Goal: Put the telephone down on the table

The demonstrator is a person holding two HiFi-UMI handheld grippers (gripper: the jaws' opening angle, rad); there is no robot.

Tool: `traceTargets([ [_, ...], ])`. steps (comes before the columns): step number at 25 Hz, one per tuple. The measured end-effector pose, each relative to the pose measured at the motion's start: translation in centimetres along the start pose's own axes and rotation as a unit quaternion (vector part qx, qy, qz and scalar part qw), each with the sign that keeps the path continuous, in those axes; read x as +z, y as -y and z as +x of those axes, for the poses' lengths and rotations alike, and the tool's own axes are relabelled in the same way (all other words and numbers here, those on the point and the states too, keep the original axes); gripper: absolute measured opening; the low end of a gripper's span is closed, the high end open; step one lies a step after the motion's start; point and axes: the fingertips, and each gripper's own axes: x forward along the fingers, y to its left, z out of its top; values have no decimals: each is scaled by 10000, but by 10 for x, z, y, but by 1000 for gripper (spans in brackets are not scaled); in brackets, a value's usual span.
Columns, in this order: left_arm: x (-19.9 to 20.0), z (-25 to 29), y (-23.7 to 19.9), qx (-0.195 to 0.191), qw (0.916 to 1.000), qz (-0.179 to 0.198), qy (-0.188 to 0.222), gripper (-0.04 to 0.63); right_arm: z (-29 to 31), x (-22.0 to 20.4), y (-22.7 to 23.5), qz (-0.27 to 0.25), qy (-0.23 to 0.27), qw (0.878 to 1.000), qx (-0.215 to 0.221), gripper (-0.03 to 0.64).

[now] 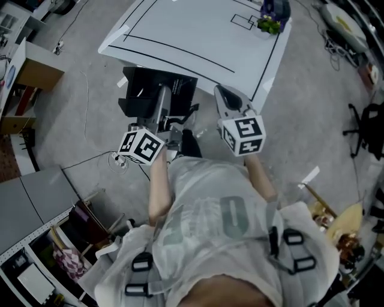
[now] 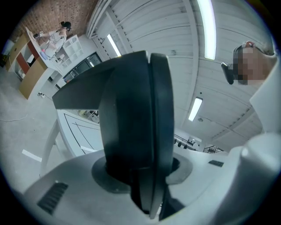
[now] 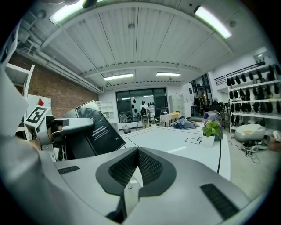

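The telephone is a flat black slab with white print on its face, held in the air just short of the white table's near edge. My left gripper is shut on it from below. In the left gripper view the telephone stands edge-on between the jaws of my left gripper and fills the middle of the frame. My right gripper hangs to its right, jaws shut and empty, tips near the table edge. From the right gripper view the telephone tilts at the left, with the left gripper on it.
Black lines and a small rectangle are marked on the table. A potted plant and a dark fan stand at its far right corner. Shelves, cables and clutter ring the grey floor around the person.
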Motion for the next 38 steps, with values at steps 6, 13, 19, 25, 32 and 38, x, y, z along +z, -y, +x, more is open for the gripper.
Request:
traceTargets([
  [6,26,52,-27,-164,9994,194,-223,160,51,20,14,34,-79,9998,-160,8],
  [13,46,126,-64,-413,9978,210,-474,160,113,46,48,194,-53,9987,-464,8],
  [19,64,180,-85,-731,9940,272,-768,160,157,62,66,379,-67,9966,-730,8],
  [25,73,235,-100,-1106,9873,435,-1052,160,194,71,97,496,-30,9925,-1119,8],
  [32,74,284,-110,-1539,9786,359,-1317,160,201,72,130,762,21,9813,-1770,8],
  [38,69,305,-112,-1648,9741,278,-1523,160,206,71,139,741,-12,9790,-1900,8],
])
